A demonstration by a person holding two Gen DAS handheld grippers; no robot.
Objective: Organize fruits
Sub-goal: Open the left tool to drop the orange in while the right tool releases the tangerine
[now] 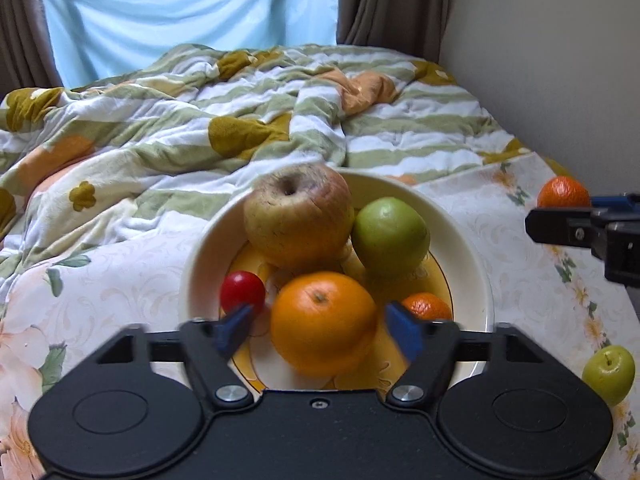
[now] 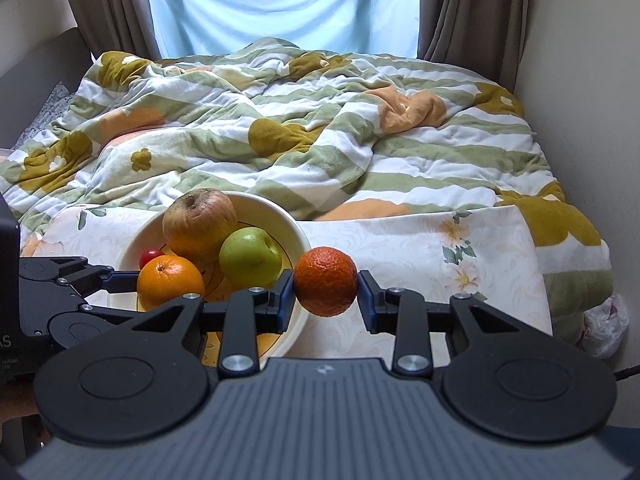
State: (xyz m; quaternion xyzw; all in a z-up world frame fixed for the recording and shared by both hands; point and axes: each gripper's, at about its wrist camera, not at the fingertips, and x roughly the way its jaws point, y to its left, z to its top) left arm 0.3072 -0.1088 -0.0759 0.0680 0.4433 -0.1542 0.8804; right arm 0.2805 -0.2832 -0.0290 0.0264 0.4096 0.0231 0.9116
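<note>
A cream bowl (image 1: 472, 256) on the floral cloth holds a brownish apple (image 1: 298, 216), a green apple (image 1: 390, 236), a big orange (image 1: 324, 322), a small mandarin (image 1: 426, 306) and a red cherry tomato (image 1: 242, 292). My left gripper (image 1: 320, 330) is open, its blue pads on either side of the big orange, above the bowl. My right gripper (image 2: 325, 290) is shut on a dark orange mandarin (image 2: 326, 280), held just right of the bowl (image 2: 296, 232). That mandarin also shows in the left wrist view (image 1: 564, 192).
A green apple (image 1: 608, 374) lies on the cloth at the right, outside the bowl. A striped flowered quilt (image 2: 312, 128) covers the bed behind. A wall runs along the right; curtains (image 2: 468, 4) hang at the back. A plastic bag (image 2: 604, 324) lies low right.
</note>
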